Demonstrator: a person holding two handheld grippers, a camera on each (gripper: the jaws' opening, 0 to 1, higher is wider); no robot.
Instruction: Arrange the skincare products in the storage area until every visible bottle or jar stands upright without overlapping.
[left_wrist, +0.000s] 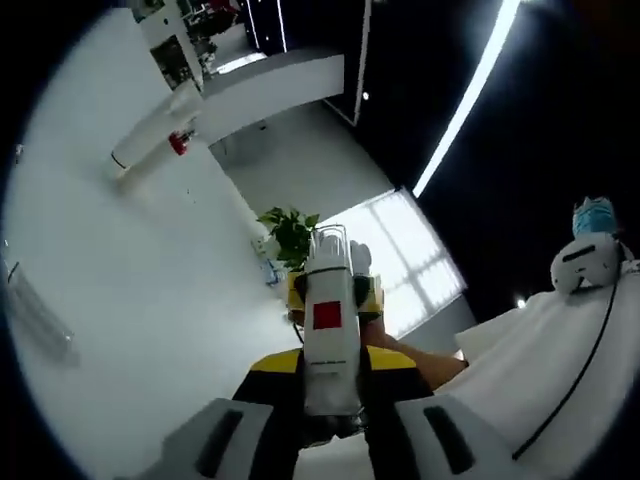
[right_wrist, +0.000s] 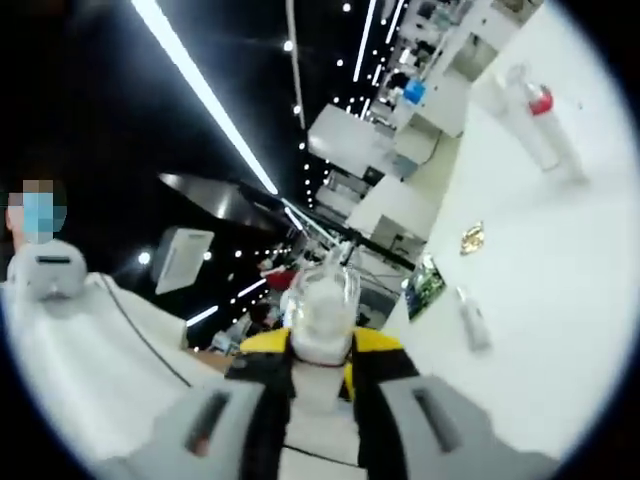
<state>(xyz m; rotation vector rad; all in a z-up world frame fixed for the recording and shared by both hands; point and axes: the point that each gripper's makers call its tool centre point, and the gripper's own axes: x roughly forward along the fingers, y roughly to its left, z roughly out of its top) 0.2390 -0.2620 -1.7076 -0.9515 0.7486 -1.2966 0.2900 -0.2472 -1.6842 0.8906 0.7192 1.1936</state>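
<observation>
In the left gripper view a white bottle with a red square label and a clear cap rises between my left gripper's black-and-yellow fingers, which are shut on it. It is held up in the air, against the dark ceiling. Behind its cap a yellow part of the other gripper shows, with a bare forearm leading to it. In the right gripper view my right gripper is shut on a white bottle with a clear cap. I cannot tell whether it is the same bottle.
A person in white with a blue mask stands close by, also on the left as the person. Bright light strips cross the black ceiling. A green plant sits by a window. A white surface carries a white cylinder with red.
</observation>
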